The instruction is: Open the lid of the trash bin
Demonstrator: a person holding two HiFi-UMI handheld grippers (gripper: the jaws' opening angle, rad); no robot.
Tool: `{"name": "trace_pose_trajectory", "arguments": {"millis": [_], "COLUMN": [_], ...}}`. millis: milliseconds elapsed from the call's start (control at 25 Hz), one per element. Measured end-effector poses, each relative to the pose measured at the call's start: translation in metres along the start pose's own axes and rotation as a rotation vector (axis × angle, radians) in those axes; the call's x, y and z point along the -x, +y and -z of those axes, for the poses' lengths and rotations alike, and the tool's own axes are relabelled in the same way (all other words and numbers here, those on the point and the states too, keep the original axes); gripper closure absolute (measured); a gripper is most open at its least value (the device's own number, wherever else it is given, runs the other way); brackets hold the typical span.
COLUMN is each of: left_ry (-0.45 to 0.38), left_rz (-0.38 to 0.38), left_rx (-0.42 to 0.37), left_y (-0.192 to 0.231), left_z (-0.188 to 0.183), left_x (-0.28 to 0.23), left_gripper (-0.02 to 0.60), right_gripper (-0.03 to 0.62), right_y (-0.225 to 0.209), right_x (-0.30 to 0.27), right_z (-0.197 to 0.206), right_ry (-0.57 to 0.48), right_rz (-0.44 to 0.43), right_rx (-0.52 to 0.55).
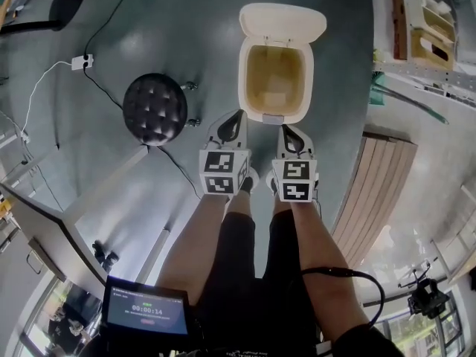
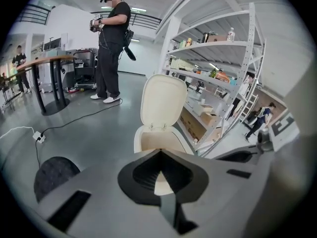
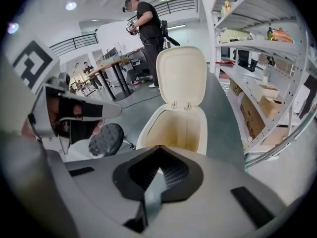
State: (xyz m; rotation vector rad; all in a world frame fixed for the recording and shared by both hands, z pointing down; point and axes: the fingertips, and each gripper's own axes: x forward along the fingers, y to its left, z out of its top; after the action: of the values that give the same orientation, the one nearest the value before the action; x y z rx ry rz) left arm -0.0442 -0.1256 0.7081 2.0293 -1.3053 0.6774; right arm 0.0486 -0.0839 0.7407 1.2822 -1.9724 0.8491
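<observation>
We hold the left gripper and right gripper side by side just before the trash bin, each with jaws pressed together on nothing. The bin's lid stands tipped back, open; a black stool sits to its left

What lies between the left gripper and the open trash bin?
Nothing. In the left gripper view the left gripper points straight at the trash bin, no object between; the head view shows only grey floor there.
</observation>
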Motion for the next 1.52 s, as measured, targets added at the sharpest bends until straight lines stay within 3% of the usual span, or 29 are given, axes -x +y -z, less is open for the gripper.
{"name": "trace_pose_trajectory", "arguments": {"millis": [400,600,760,1080,1520], "left_ry": [-0.064,-0.113,-0.153,-0.251,-0.379], "left_rz": [-0.004,-0.012,-0.019,0.006,0.028], "left_rx": [-0.050,-0.058,-0.037,-0.074,-0.144], "left_y": [-0.022,-0.031,-0.045,-0.064,-0.084], "left_z": [-0.044,-0.082,-0.108,-0.182,-0.251], "left_x": [0.053,0.095,0.102,0.197,0.285], "left_gripper": [0.584,0.584,0.584,0.584,0.584], "right_gripper": [0.594,0.594,0.594,0.594,0.594], "right_y": [0.018,0.031,0.014,0.008,0.066], "right_x": [0.054,0.104,0.131,0.224,0.307], "right_z": [-0.068,-0.105,-0.133,-0.178,-0.246], "right_ry": [-0.133,-0.189,-0.241,-0.333,-0.471], "right_rz": [-0.005,-0.012,0.002,0.091,0.053], "right_rx": [0.064,0.001,0.002,-0.124,0.023]}}
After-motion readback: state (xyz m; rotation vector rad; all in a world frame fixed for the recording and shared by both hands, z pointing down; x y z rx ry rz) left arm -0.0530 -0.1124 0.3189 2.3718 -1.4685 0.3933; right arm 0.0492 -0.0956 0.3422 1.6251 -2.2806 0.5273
